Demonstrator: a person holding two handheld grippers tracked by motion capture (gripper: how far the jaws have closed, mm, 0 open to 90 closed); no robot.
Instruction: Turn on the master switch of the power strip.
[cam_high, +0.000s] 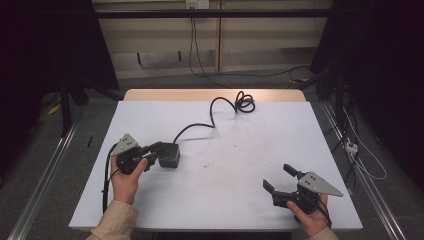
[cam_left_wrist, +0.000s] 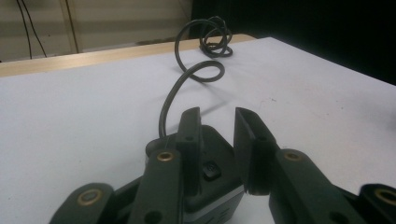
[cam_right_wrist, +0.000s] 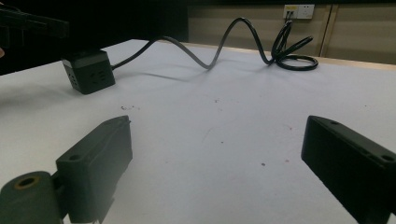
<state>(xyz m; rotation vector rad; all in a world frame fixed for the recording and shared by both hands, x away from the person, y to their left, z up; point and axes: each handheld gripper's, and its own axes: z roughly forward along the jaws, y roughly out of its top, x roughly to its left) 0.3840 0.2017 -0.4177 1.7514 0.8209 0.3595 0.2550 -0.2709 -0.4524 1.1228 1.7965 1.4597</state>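
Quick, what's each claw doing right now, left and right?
Left claw: closed around the black cube power adapter, jaws against its sides.
Right claw: open, holding nothing, over the white table.

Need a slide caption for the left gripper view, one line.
Left hand-held gripper closing around a black cube power adapter, its cable curling across the white table.

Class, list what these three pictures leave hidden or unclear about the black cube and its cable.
- Cube: left gripper view, lower part cut by the bottom edge; jaws cover its sides.
- Whether the pads press it: unclear there.
- Cable far end: high view, lost in its own coil.
- Cube's face holes: right gripper view, too small.
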